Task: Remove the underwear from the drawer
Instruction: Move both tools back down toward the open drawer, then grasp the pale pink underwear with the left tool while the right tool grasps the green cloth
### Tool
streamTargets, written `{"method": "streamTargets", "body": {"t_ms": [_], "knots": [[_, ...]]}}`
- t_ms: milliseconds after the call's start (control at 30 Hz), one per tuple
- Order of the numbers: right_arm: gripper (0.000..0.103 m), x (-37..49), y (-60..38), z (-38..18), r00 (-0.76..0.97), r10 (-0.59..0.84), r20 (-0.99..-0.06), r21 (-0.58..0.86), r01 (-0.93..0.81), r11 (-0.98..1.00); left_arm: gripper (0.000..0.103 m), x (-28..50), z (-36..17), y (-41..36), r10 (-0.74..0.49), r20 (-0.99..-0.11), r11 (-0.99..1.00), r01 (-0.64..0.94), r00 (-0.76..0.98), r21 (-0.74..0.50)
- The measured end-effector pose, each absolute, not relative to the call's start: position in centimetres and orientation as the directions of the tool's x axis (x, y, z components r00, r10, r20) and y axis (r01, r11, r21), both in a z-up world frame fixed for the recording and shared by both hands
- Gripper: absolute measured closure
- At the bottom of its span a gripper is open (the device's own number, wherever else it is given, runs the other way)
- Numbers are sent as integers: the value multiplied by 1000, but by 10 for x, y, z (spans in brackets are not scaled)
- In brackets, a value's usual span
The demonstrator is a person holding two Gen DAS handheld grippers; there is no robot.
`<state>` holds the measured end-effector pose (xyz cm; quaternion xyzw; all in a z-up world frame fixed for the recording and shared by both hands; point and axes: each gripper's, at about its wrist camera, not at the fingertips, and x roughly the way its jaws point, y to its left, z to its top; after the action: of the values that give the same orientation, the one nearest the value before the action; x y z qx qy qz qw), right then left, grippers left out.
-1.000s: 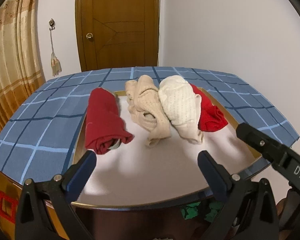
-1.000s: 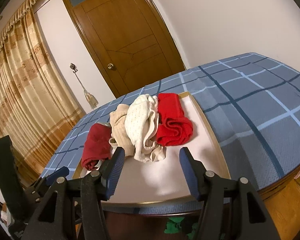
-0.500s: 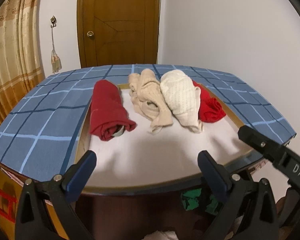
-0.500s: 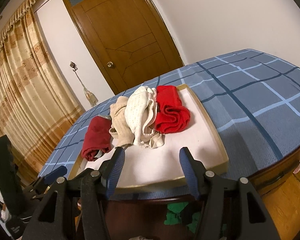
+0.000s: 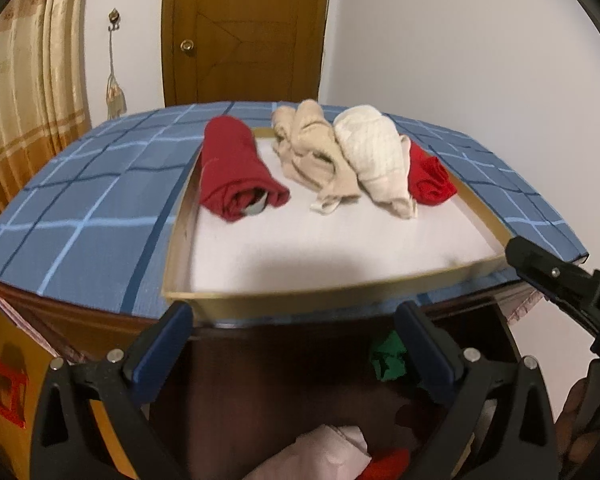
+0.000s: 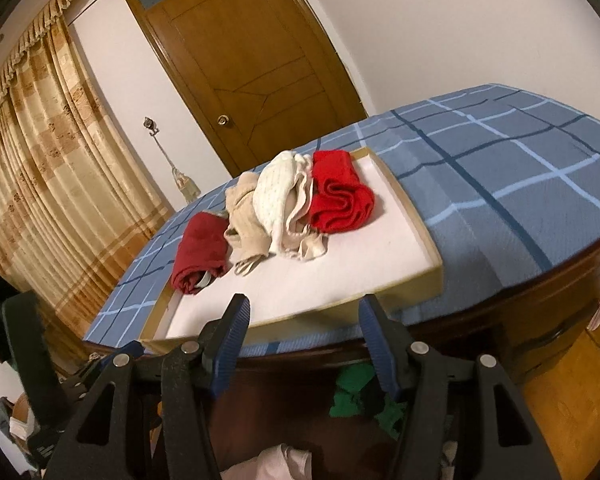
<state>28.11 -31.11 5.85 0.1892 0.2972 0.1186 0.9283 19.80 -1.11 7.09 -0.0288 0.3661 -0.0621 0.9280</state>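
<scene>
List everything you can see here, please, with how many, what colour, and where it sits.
Shallow tan tray: one, white-lined, on the bed's near edge.
Dark red rolled garment: one, tray's left side.
Beige crumpled garment: one, tray's middle.
Cream dotted garment: one, right of the beige one.
Bright red rolled garment: one, tray's right side.
Blue checked bedspread: one, under the tray.
Green cloth: one, in the dark space below the bed edge.
Pale pink cloth: one, lower there.
Brown wooden door: one, shut, behind.
Golden curtain: one, left.
Left gripper: black, blue pads, open, empty.
Right gripper: same, open, empty.
</scene>
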Motion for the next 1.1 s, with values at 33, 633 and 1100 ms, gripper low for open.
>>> {"method": "streamTargets", "body": {"t_ms": [33,633,1100], "knots": [[43,279,-311,58,794,332,-509,418,-110,902,0,196,69,-10,-140,-679,990,95,720,-104],[43,239,-322,23,726,358,-588,426,-100,899,0,168,27,2,-150,-766,985,161,626,-61],[43,223,-342,-8,684,313,-659,406,-27,914,0,155,-13,-3,-130,-852,959,283,506,22]]}}
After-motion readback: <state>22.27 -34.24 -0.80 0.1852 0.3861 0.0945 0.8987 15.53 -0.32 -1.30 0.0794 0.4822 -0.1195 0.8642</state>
